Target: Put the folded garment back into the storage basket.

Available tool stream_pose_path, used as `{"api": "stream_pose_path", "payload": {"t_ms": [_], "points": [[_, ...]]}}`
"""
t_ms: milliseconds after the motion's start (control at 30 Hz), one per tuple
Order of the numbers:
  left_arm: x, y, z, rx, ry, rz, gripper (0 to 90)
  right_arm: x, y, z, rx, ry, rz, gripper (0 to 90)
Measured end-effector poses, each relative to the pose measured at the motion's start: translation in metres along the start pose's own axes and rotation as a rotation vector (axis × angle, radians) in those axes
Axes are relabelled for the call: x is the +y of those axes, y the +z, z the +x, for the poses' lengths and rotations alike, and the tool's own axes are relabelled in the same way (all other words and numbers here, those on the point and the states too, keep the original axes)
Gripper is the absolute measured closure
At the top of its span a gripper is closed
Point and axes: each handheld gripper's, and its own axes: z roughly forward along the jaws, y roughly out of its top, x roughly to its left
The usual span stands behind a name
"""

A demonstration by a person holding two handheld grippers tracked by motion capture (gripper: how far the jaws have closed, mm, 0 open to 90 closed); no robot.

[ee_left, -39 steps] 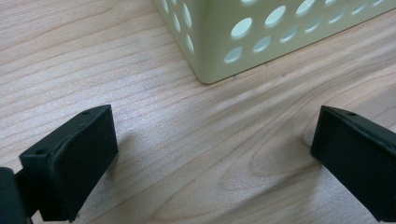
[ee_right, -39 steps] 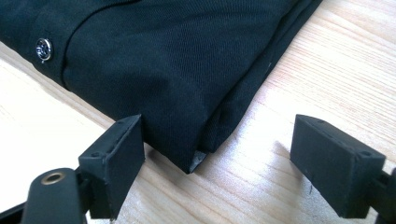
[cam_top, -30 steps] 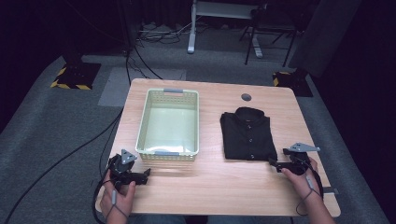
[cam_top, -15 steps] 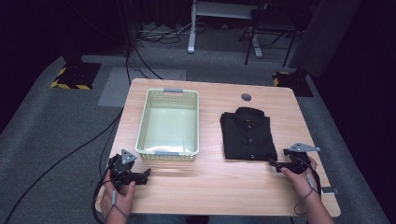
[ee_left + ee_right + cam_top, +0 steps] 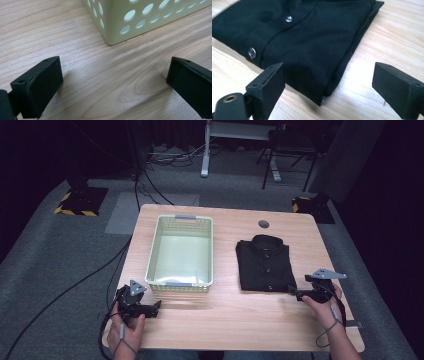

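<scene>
Right claw (image 5: 327, 82) is sitting released, jaws spread wide, lined up on the near corner of the folded black shirt (image 5: 264, 262). Shirt is lying flat on the bench (image 5: 235, 320), just right of the pale basket (image 5: 181, 252), not touching it. Left claw (image 5: 110, 82) is also released, jaws wide, resting on bare wood just off the basket's near-left corner, gripping nothing.

Judging the step as the shirt pickup for the basket. To do it well:
- Bring the lower jaw in flat along the wood so it is sliding under all folded layers, not just the top one.
- Bite deep past the corner edge; a shallow pinch is likely letting the fold open.
- Consider bringing the left claw to the opposite edge so the shirt is lifting level.
</scene>
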Motion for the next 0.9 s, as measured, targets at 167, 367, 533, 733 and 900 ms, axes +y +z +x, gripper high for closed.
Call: {"api": "stream_pose_path", "payload": {"t_ms": [167, 367, 533, 733, 900], "points": [[0.0, 0.0, 0.0, 0.0, 0.0, 0.0, 0.4, 0.014, -0.006, 0.0, -0.005, -0.025, -0.007, 11.8], [0.0, 0.0, 0.0, 0.0, 0.0, 0.0, 0.4, 0.024, -0.009, -0.001, -0.005, -0.038, -0.018, 11.9], [0.0, 0.0, 0.0, 0.0, 0.0, 0.0, 0.4, 0.03, -0.011, -0.002, -0.003, -0.035, -0.024, 11.9], [0.0, 0.0, 0.0, 0.0, 0.0, 0.0, 0.4, 0.037, -0.015, -0.002, -0.001, -0.032, -0.043, 12.1], [0.0, 0.0, 0.0, 0.0, 0.0, 0.0, 0.4, 0.043, -0.014, 0.001, 0.0, -0.036, -0.052, 12.7]]}}
